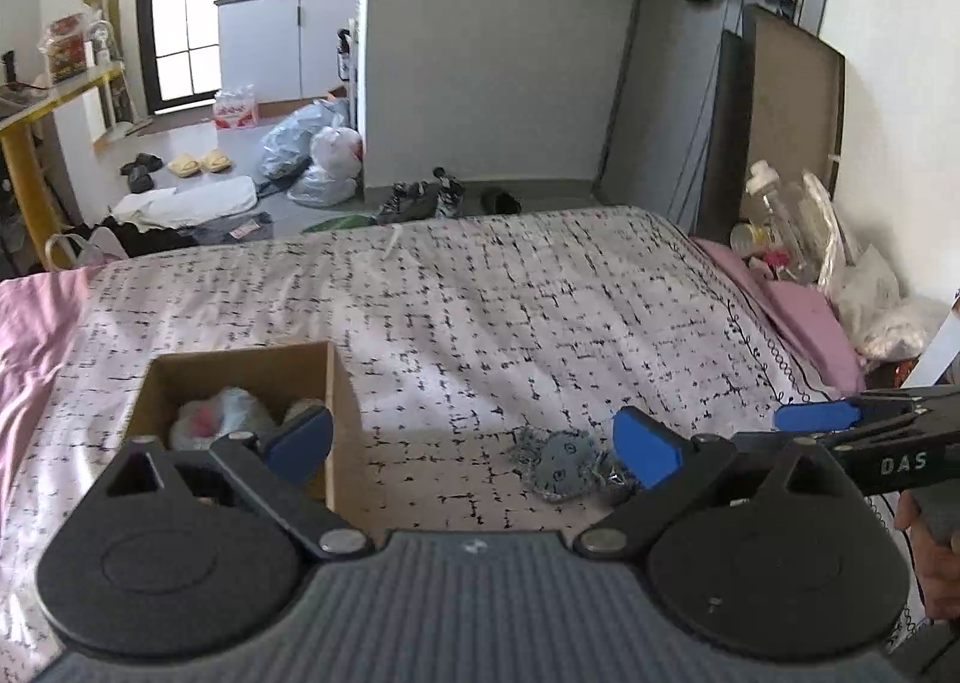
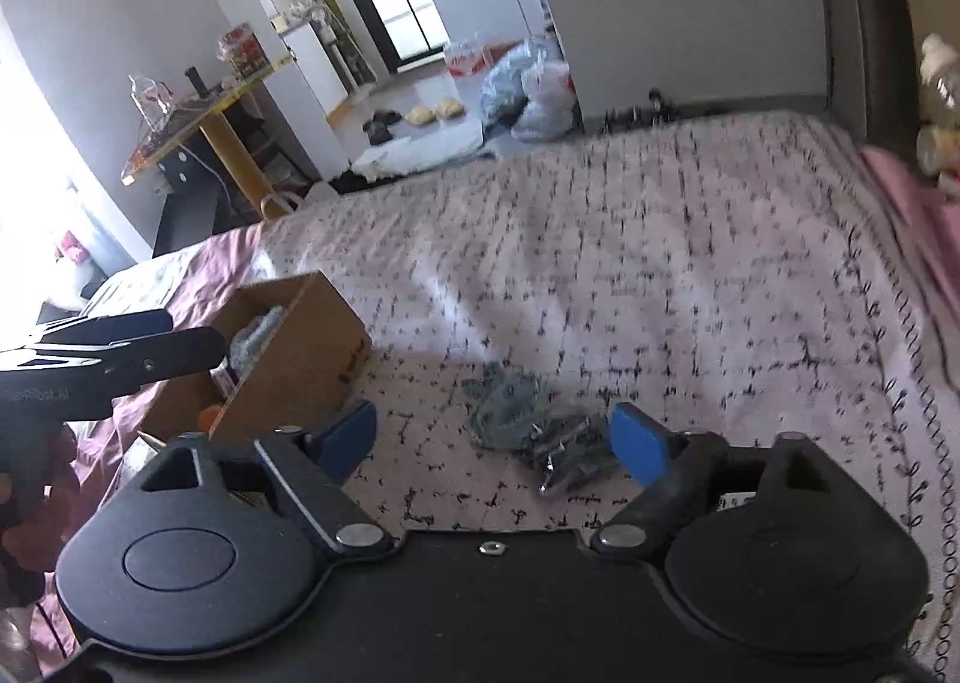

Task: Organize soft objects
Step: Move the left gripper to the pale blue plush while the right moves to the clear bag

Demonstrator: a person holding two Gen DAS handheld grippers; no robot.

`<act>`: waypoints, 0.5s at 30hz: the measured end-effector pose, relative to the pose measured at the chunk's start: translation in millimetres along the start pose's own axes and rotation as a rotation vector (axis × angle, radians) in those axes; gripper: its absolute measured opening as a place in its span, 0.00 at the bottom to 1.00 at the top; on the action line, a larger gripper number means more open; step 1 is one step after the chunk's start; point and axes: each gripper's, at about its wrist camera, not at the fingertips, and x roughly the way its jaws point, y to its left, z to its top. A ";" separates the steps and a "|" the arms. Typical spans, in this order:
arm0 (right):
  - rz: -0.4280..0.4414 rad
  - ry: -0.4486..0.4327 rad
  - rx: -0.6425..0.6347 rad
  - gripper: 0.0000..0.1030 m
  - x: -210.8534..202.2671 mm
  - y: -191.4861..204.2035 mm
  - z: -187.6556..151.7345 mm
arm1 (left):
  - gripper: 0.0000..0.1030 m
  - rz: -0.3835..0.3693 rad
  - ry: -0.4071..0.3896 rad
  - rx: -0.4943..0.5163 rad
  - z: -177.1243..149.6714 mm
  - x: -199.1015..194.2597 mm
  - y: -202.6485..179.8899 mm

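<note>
While both grippers hang over the bed [image 1: 540, 311], I've got the right gripper [image 2: 492, 437] wide, nothing pinched, with the grey patterned cloth bundle [image 2: 528, 419] lying between its fingers, closer to the right pad. Left gripper [image 1: 474, 443] also wide and empty. I'd drop the right one lower, centre it on the bundle, then close on the thick middle so no loose end trails. Beyond, to the left, the cardboard box [image 1: 336, 383] sits open w/ soft items already inside; that's prob. the drop spot.
</note>
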 end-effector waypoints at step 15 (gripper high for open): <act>-0.034 0.119 0.145 0.57 69.3 -48.1 -6.4 | 0.69 -0.058 0.141 0.024 -3.8 88.2 -26.0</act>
